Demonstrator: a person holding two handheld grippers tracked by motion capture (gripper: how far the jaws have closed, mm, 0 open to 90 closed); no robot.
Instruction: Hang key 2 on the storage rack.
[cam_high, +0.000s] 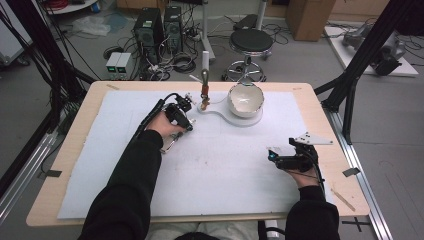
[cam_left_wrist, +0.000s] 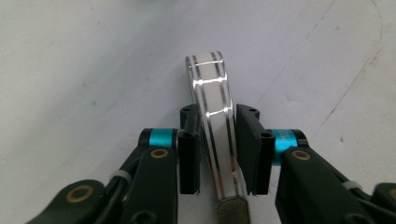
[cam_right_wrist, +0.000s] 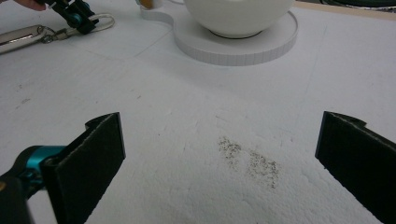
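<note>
My left gripper (cam_high: 186, 124) (cam_left_wrist: 217, 112) is shut on the looped end of a shiny metal tool (cam_left_wrist: 212, 100) (cam_high: 171, 143), left of the mat's middle. The right gripper view shows that gripper far off (cam_right_wrist: 74, 16), with the tool's wire loop (cam_right_wrist: 103, 21) and its flat metal bar (cam_right_wrist: 18, 37) lying on the mat. A white bowl (cam_high: 245, 99) (cam_right_wrist: 238, 14) sits on a white base (cam_high: 250, 121) (cam_right_wrist: 261, 44) at the back centre. My right gripper (cam_high: 272, 154) (cam_right_wrist: 220, 123) rests at the front right, open, with bare mat between its jaws.
A white foam mat (cam_high: 210, 170) covers the wooden table (cam_high: 75, 150). A brown-tipped upright post (cam_high: 205, 87) rises from the base's left end. Dark specks (cam_right_wrist: 252, 161) mark the mat ahead of the right gripper. A stool (cam_high: 250, 42) and computers (cam_high: 157, 30) stand beyond the table.
</note>
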